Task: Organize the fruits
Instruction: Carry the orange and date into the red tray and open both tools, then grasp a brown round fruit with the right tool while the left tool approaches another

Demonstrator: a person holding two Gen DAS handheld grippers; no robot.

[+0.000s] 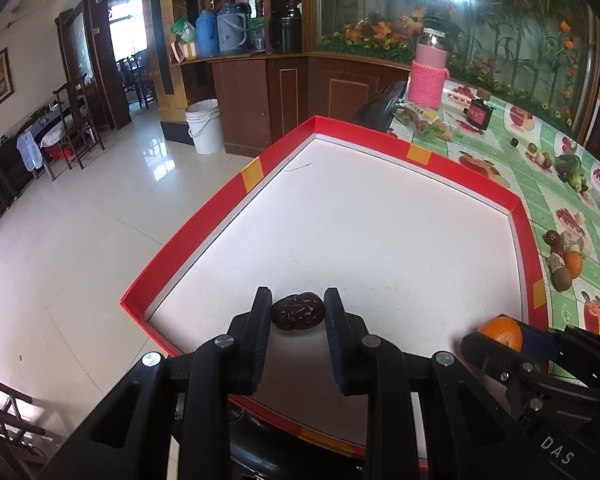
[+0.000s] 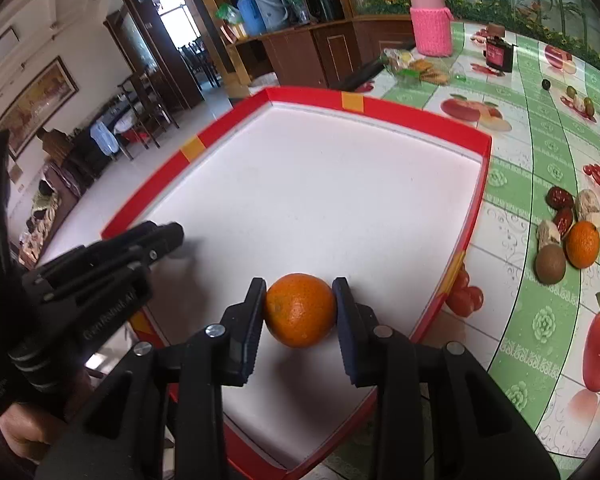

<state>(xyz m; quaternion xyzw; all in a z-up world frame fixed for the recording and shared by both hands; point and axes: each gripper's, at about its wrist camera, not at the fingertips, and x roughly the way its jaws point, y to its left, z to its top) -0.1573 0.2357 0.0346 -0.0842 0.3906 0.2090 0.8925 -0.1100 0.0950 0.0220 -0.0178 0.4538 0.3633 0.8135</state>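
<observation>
Red-rimmed tray (image 1: 204, 220) under left gripper (image 1: 298, 312) pinching a dark date (image 1: 297, 311), right gripper (image 2: 300, 308) pinching an orange (image 2: 300, 310).

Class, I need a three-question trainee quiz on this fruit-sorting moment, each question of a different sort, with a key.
1. True or false: the left gripper grips an orange.
2. What does the right gripper hold? A) kiwi B) orange C) pink jar
3. Fill in: both held fruits hang over the white floor of the red-walled ____.

Key:
1. False; its fingers clamp a dark red date.
2. B.
3. Tray; more fruit, including a second orange, lies on the tablecloth beside it.
</observation>
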